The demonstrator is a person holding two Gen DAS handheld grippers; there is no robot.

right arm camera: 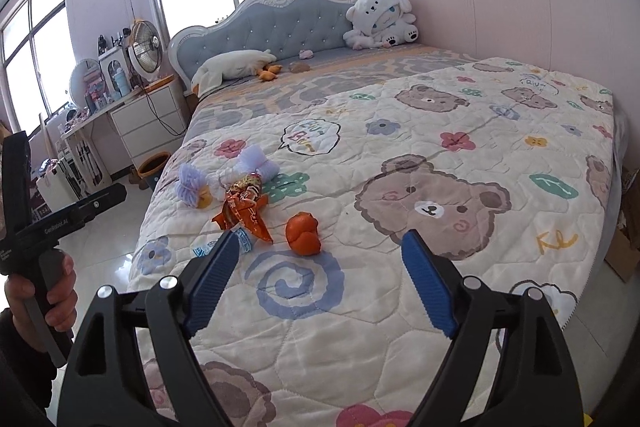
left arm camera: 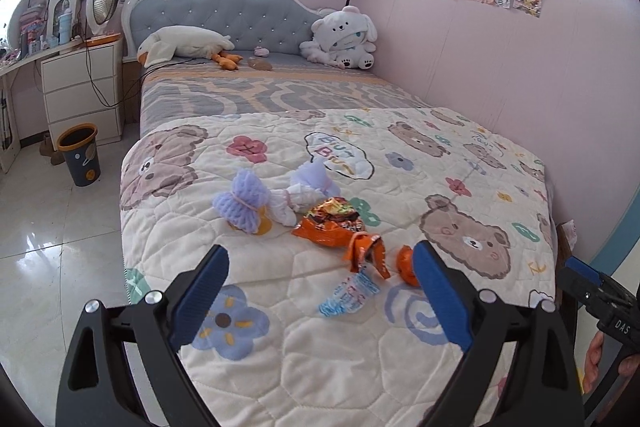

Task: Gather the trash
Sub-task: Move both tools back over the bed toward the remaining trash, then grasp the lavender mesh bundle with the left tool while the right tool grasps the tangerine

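Trash lies in a loose heap on the bear-print quilt. There is a crumpled orange snack wrapper, a smaller torn orange wrapper, an orange peel, a blue-white wrapper and purple and white foam fruit nets. My left gripper hangs open just short of the heap, holding nothing. In the right wrist view my right gripper is open and empty, with the orange peel just beyond its fingertips and the orange wrapper ahead to the left.
A dark bin with an orange rim stands on the shiny floor left of the bed, by white drawers. Plush toys sit at the headboard. The pink wall runs along the bed's right side. A hand holds the left gripper's handle.
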